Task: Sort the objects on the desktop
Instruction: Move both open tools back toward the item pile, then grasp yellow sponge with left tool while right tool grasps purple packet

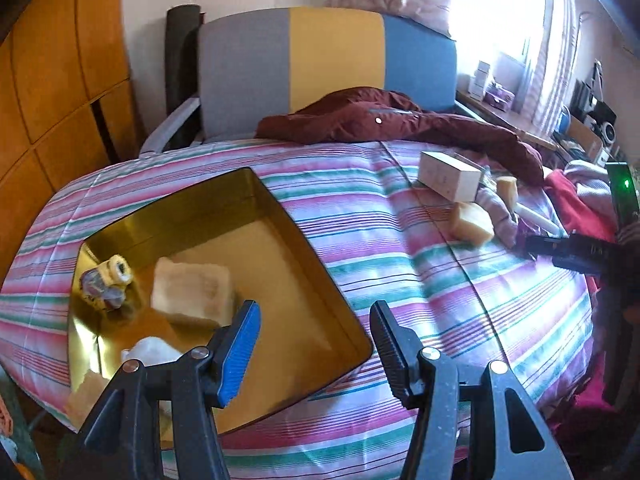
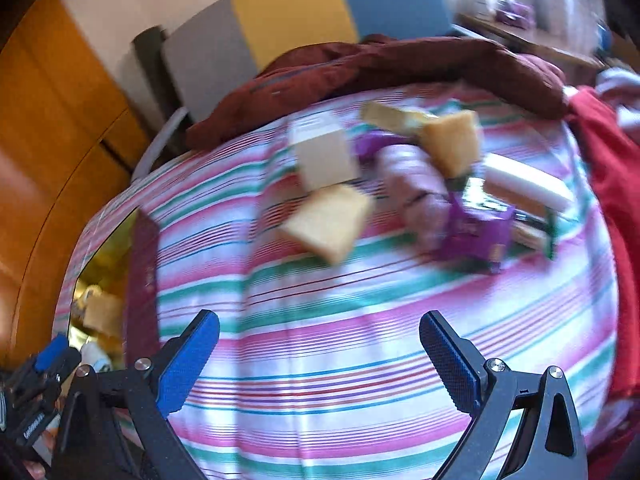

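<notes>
Landmark: gold tin (image 1: 304, 256), smooth glossy metal, rigid rim, on soft striped quilt (image 1: 400, 264).

- L gripper (image 1: 316, 344): released, empty, over tin's right wall. Risk: you catch rim, tin tips on quilt.
- In tin: tan block (image 1: 192, 292), matte, blocky.
- R gripper (image 2: 320, 360): released, empty, right of tin. Blurred view; you may misjudge reach.
- Far right of tin: loose tan block (image 2: 328, 224), white box (image 2: 324, 152), purple packet (image 2: 476, 232), crinkly, may slip.

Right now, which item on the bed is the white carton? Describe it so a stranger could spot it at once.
Start at the striped bedspread and go past the gold tin toward the maroon jacket. In the loose cluster just before the jacket lies the white carton. It is the only crisp-edged, pale rectangular box there; the tan blocks beside it are yellowish and rougher.
</notes>
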Tool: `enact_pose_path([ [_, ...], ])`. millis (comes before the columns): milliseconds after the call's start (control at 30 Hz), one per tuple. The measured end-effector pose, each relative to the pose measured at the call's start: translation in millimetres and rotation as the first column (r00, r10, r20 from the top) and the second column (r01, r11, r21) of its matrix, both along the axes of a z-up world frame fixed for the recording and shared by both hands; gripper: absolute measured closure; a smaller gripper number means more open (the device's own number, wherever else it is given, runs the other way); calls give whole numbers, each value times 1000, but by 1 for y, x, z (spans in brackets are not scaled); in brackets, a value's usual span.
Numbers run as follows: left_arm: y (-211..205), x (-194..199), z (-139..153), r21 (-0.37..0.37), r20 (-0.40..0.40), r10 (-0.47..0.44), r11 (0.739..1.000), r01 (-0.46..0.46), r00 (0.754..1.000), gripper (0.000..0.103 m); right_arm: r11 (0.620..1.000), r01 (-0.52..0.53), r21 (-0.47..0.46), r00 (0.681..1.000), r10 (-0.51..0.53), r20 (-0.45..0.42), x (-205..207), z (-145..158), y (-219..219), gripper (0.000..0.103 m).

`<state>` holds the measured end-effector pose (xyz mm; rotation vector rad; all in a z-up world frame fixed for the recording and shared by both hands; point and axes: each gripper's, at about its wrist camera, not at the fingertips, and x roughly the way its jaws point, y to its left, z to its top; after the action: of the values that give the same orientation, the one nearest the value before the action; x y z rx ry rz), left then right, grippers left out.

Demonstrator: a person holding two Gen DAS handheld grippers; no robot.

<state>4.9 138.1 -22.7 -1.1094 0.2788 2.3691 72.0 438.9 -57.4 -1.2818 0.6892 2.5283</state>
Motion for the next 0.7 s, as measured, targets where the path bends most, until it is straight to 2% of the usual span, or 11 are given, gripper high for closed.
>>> enact_pose_path([
  [133,14,1,-1,-5,9,-36,999,36,999,45,998,65,-5,998,-65,12,14,-1,39,4],
  [200,21,2,-2,-6,13,-51,999,51,999,45,997,81,8,996,-81,22,19,-1,53,11],
  [400,41,4,-8,-11,40,-91,996,92,995,45,990,140,29,989,-141,41,35,-4,92,14],
  [433,44,4,-10,-13,46,-100,995,101,994,45,989,145,31,988,-146,44,37,-5,98,15],
  [500,51,4,-13,-19,52,-111,993,112,992,45,990,135,43,989,-137,50,36,-7,102,26],
  [567,57,5,-15,-25,61,-125,992,127,990,45,992,114,47,991,-117,63,32,-12,102,31],
  [700,67,5,-18,-31,73,-140,989,143,987,45,995,97,13,992,-97,81,17,-28,102,31],
])
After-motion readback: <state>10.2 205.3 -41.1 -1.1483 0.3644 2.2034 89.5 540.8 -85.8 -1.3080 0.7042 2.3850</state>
